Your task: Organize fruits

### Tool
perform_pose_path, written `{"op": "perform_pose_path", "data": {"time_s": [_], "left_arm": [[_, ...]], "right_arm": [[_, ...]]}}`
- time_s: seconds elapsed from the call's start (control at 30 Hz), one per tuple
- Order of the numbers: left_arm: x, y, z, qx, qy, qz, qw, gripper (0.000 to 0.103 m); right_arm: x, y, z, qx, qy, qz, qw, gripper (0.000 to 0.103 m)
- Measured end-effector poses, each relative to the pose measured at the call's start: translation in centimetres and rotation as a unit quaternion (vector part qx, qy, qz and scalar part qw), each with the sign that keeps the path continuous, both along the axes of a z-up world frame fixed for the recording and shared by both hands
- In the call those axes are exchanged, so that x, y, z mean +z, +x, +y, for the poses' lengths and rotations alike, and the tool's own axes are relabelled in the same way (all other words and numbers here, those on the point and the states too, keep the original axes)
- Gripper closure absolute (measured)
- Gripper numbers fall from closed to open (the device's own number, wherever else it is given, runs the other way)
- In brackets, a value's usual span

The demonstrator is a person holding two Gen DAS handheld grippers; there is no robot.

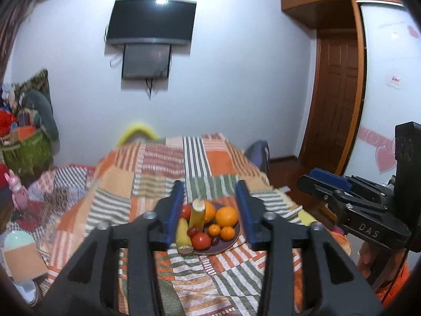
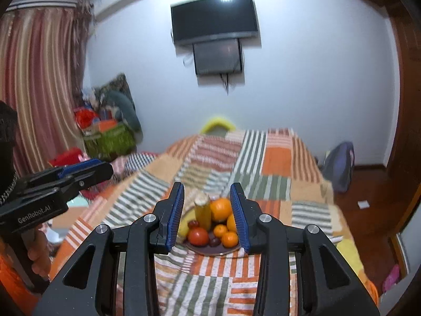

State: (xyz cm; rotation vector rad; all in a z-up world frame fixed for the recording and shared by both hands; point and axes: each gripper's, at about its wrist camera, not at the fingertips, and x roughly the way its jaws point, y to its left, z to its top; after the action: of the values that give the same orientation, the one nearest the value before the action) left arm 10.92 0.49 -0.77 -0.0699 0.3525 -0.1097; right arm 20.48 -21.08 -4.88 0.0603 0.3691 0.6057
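1. While our left tongs (image 1: pixel 210 210) hang spread w/ nothing between, the fruit plate (image 1: pixel 229 242) sits lower centre on the bed (image 1: pixel 163 163).
2. Our right tongs (image 2: pixel 208 213) gape too, empty.

Both fisheye views show an evenly lit, fairly bright indoor room, with a white glare spot reflected at the top of the dark wall screen (image 1: pixel 151 22) in the upper middle of each frame. Straight lines bow strongly toward the edges, and the corners fall into black vignette. The patchwork bedspread (image 2: pixel 276 166) and clutter at left look smeared and soft, with faint shadows under the screen.
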Motion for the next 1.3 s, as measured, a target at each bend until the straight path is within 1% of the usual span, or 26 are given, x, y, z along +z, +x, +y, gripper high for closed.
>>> {"op": "perform_pose_path", "data": {"time_s": [0.07, 0.1, 0.13, 0.2, 0.23, 0.27, 0.3, 0.37, 0.4, 0.43, 0.47, 0.5, 0.6, 0.67, 0.83, 0.93, 1.03, 1.3], "left_arm": [[1.1, -1.9, -0.5, 0.006, 0.007, -0.027, 0.9996, 0.046], [1.5, -2.5, -0.7, 0.007, 0.010, -0.035, 0.9993, 0.044], [1.9, -3.3, -0.9, 0.009, 0.013, -0.044, 0.9989, 0.039], [2.4, -4.3, -1.1, 0.011, 0.015, -0.054, 0.9984, 0.037], [2.7, -4.8, -1.3, 0.011, 0.017, -0.057, 0.9982, 0.035], [2.8, -5.1, -1.3, 0.011, 0.017, -0.060, 0.9980, 0.030], [3.0, -5.6, -1.4, 0.013, 0.017, -0.064, 0.9977, 0.028], [3.1, -6.0, -1.4, 0.013, 0.018, -0.068, 0.9975, 0.026], [3.2, -6.1, -1.4, 0.012, 0.018, -0.067, 0.9975, 0.025], [3.2, -6.2, -1.4, 0.012, 0.016, -0.067, 0.9976, 0.019], [3.2, -6.4, -1.4, 0.013, 0.012, -0.068, 0.9975, 0.014], [3.3, -6.5, -1.5, 0.015, 0.011, -0.070, 0.9974, 0.014], [3.4, -7.0, -1.5, 0.020, 0.012, -0.073, 0.9971, 0.013], [3.3, -7.1, -1.4, 0.021, 0.010, -0.071, 0.9972, 0.007], [3.1, -7.3, -1.2, 0.026, 0.010, -0.071, 0.9971, 0.003], [2.9, -7.4, -1.2, 0.027, 0.011, -0.071, 0.9971, 0.003], [2.7, -7.4, -1.1, 0.030, 0.015, -0.071, 0.9969, 0.001], [2.6, -7.6, -1.4, 0.035, 0.024, -0.074, 0.9964, 0.000]], "right_arm": [[0.8, -1.3, -0.4, -0.004, 0.008, -0.017, 1.000, 0.064], [1.2, -2.1, -0.6, -0.007, 0.012, -0.027, 1.000, 0.062], [1.4, -2.5, -0.7, -0.009, 0.016, -0.033, 0.999, 0.059], [1.9, -3.5, -1.0, -0.013, 0.024, -0.044, 0.999, 0.053], [2.0, -3.7, -1.1, -0.015, 0.027, -0.048, 0.998, 0.050], [2.2, -4.0, -1.2, -0.017, 0.029, -0.052, 0.998, 0.046], [2.3, -4.3, -1.3, -0.019, 0.031, -0.055, 0.998, 0.044], [2.3, -4.4, -1.3, -0.028, 0.035, -0.063, 0.997, 0.033], [2.3, -4.6, -1.3, -0.033, 0.034, -0.067, 0.997, 0.031], [2.3, -4.7, -1.2, -0.037, 0.034, -0.071, 0.996, 0.025], [2.3, -4.8, -1.3, -0.040, 0.035, -0.073, 0.996, 0.022], [2.3, -4.8, -1.3, -0.043, 0.036, -0.076, 0.996, 0.018], [2.3, -5.1, -1.3, -0.055, 0.033, -0.083, 0.994, 0.009], [2.2, -5.6, -1.6, -0.063, 0.033, -0.087, 0.994, 0.000], [1.9, -6.2, -1.9, -0.069, 0.030, -0.091, 0.993, 0.000], [1.9, -6.4, -2.0, -0.067, 0.029, -0.091, 0.993, 0.000], [1.9, -6.5, -2.0, -0.065, 0.029, -0.092, 0.993, 0.000], [1.7, -6.8, -2.1, -0.067, 0.028, -0.091, 0.993, 0.000]]}}
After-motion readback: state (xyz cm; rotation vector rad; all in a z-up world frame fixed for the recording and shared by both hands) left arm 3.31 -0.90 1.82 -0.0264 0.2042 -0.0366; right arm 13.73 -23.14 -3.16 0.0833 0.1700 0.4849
